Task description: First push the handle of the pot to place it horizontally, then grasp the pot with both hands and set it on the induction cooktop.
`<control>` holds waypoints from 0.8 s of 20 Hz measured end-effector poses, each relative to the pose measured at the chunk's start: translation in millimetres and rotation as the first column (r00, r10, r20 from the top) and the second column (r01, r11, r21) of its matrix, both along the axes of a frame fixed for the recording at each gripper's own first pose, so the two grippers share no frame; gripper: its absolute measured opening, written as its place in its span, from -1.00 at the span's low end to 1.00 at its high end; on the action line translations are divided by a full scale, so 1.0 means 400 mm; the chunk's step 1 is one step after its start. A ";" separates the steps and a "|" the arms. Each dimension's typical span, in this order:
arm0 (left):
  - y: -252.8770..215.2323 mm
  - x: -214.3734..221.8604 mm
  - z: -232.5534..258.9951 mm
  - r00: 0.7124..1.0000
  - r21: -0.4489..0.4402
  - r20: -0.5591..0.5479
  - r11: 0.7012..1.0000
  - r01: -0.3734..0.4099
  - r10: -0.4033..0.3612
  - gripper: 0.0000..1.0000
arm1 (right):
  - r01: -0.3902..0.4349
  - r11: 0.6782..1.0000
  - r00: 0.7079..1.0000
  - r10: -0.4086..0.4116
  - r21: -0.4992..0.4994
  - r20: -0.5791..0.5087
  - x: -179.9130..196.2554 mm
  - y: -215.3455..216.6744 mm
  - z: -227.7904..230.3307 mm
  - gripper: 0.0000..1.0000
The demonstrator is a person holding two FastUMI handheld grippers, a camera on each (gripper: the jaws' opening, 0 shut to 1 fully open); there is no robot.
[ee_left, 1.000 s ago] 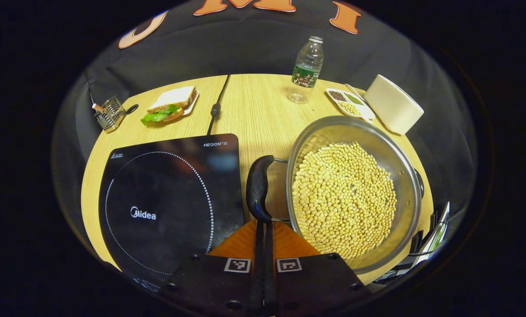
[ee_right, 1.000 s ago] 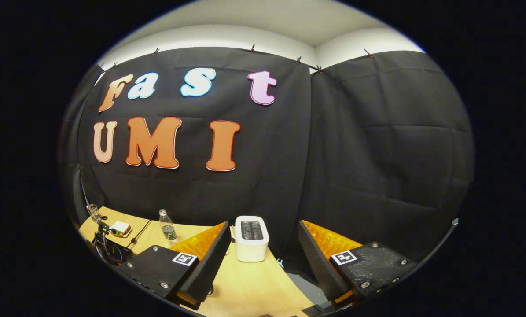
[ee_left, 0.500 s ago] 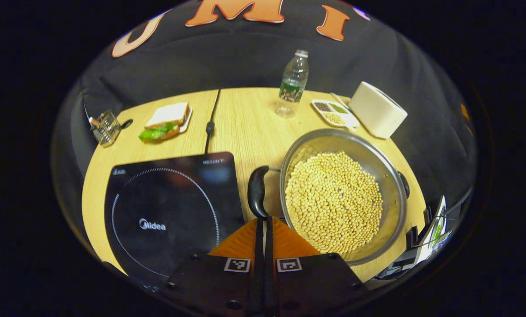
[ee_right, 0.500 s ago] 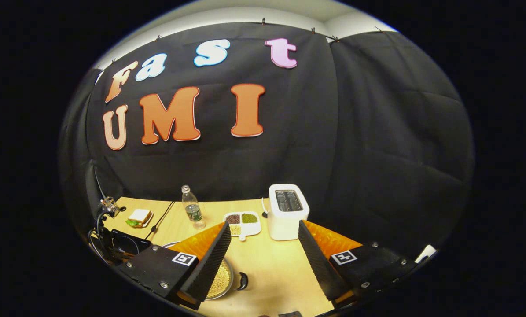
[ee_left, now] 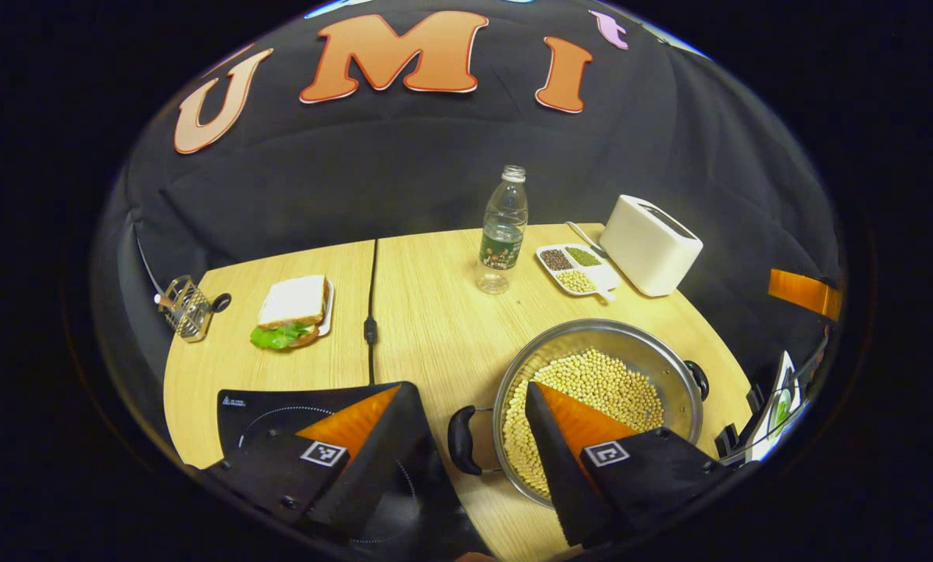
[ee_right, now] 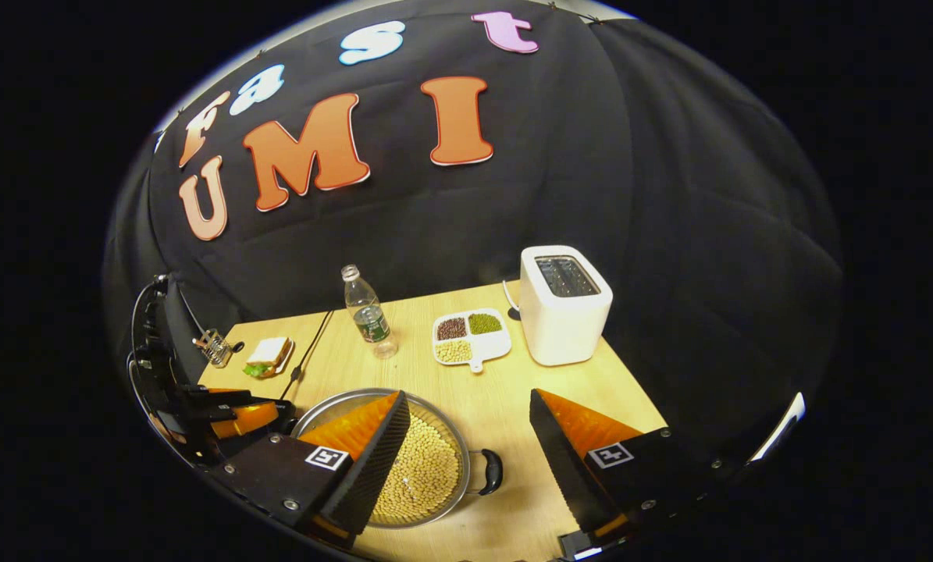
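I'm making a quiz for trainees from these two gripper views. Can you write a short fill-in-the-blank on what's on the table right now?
1. The pot is full of pale ____.
2. The left gripper has its fingers ____, with the pot's near handle between them.
3. The white toaster stands beside a divided ____ of beans.
4. The sandwich has green ____ sticking out.

Missing words: beans; open; dish; lettuce

Black cloth wall (ee_right: 669, 195) behind a wooden table (ee_left: 435, 312) (light-grained).

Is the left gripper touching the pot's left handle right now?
Apart. In the left gripper view the left gripper is open, and the handle sits between its fingers with table showing beside it.
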State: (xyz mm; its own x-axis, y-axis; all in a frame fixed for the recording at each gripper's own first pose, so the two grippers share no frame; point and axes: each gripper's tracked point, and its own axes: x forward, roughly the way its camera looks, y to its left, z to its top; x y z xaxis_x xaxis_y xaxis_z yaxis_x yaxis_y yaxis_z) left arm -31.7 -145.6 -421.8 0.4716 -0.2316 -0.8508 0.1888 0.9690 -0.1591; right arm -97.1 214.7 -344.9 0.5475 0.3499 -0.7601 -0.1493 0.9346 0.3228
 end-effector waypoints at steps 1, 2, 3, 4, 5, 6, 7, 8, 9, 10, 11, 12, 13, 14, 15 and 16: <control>-0.006 -0.001 -0.019 1.000 -0.009 -0.020 1.000 -0.003 0.002 0.92 | -0.005 1.000 1.000 0.005 0.000 -0.023 -0.008 0.013 -0.019 0.92; -0.011 -0.004 -0.044 0.999 -0.019 -0.043 1.000 -0.008 0.007 0.92 | -0.010 1.000 0.999 0.010 -0.001 -0.048 -0.016 0.023 -0.036 0.92; -0.014 -0.004 -0.058 0.998 -0.024 -0.059 1.000 -0.008 0.006 0.93 | -0.015 1.000 0.997 0.015 -0.004 -0.073 -0.025 0.030 -0.056 0.91; -0.014 -0.007 -0.075 0.997 -0.027 -0.071 1.000 -0.004 0.002 0.94 | -0.020 1.000 0.995 0.019 -0.008 -0.097 -0.037 0.037 -0.076 0.91; -0.016 -0.011 -0.089 0.996 -0.030 -0.086 1.000 0.000 -0.003 0.92 | -0.025 1.000 0.992 0.023 -0.015 -0.122 -0.047 0.043 -0.100 0.91; -0.021 -0.021 -0.106 0.995 -0.035 -0.101 0.999 0.007 -0.011 0.94 | -0.031 0.999 0.989 0.028 -0.020 -0.145 -0.066 0.042 -0.118 0.92; -0.028 -0.031 -0.121 0.993 -0.040 -0.118 0.999 0.018 -0.022 0.90 | -0.035 0.999 0.985 0.030 -0.025 -0.169 -0.080 0.043 -0.135 0.91; -0.036 -0.041 -0.133 0.992 -0.043 -0.125 0.999 0.027 -0.032 0.94 | -0.041 0.999 0.981 0.035 -0.028 -0.191 -0.092 0.042 -0.149 0.92; -0.043 -0.047 -0.143 0.990 -0.044 -0.131 0.998 0.037 -0.043 0.94 | -0.046 0.998 0.976 0.038 -0.032 -0.213 -0.103 0.044 -0.163 0.91; -0.051 -0.058 -0.153 0.989 -0.044 -0.138 0.998 0.044 -0.050 0.94 | -0.054 0.998 0.971 0.044 -0.037 -0.233 -0.115 0.044 -0.179 0.91; -0.053 -0.062 -0.163 0.989 -0.039 -0.141 0.998 0.046 -0.051 0.92 | -0.059 0.997 0.967 0.047 -0.042 -0.252 -0.126 0.047 -0.195 0.91; -0.056 -0.068 -0.174 0.987 -0.035 -0.150 0.998 0.047 -0.052 0.99 | -0.066 0.997 0.962 0.052 -0.044 -0.268 -0.135 0.052 -0.208 0.90; -0.056 -0.073 -0.185 0.986 -0.036 -0.157 0.998 0.044 -0.049 0.99 | -0.070 0.997 0.958 0.055 -0.045 -0.282 -0.142 0.054 -0.221 0.89; -0.059 -0.078 -0.196 0.986 -0.039 -0.162 0.998 0.041 -0.047 0.93 | -0.073 0.996 0.953 0.056 -0.045 -0.298 -0.153 0.054 -0.230 0.88; -0.055 -0.087 -0.203 0.984 -0.037 -0.175 0.999 0.037 -0.043 0.99 | -0.070 0.997 0.949 0.053 -0.043 -0.312 -0.158 0.056 -0.243 0.87; -0.056 -0.078 -0.204 0.988 -0.037 -0.149 0.998 0.041 -0.046 0.99 | -0.065 0.997 0.943 0.048 -0.040 -0.330 -0.167 0.059 -0.254 0.86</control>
State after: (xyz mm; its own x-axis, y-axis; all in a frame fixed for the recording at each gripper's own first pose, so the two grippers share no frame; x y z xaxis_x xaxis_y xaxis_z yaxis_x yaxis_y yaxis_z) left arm -62.8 -168.1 -503.2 0.3284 -0.2790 -0.9024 0.2028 0.9539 -0.2211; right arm -164.1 238.3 -446.4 0.2448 0.3305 -0.9115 -0.0956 0.9438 0.3165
